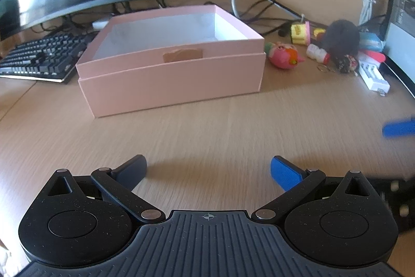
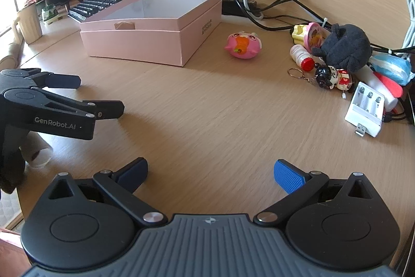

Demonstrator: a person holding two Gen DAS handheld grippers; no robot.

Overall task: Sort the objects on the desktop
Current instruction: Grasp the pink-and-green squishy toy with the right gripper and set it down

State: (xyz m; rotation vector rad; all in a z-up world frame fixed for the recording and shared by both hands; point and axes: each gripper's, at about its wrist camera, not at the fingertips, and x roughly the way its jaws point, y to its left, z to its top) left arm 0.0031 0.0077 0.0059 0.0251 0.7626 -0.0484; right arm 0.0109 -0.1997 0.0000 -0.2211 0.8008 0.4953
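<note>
Jaws stood spread and empty on both tools, my left gripper [image 1: 208, 173] and right gripper [image 2: 211, 174] each low over bare desk [image 2: 220, 121]. By my reading nothing was sorted yet: the pink box [image 2: 155, 25], far left, showed only a white empty interior. The clutter lay far right, well apart from it: a pink squishy toy [image 2: 243, 46] nearest the box, then a dark plush [image 2: 345, 47], small bottle [image 2: 301, 56], figurine keychain [image 2: 329, 75] and white battery charger [image 2: 367, 108] in a loose heap.
</note>
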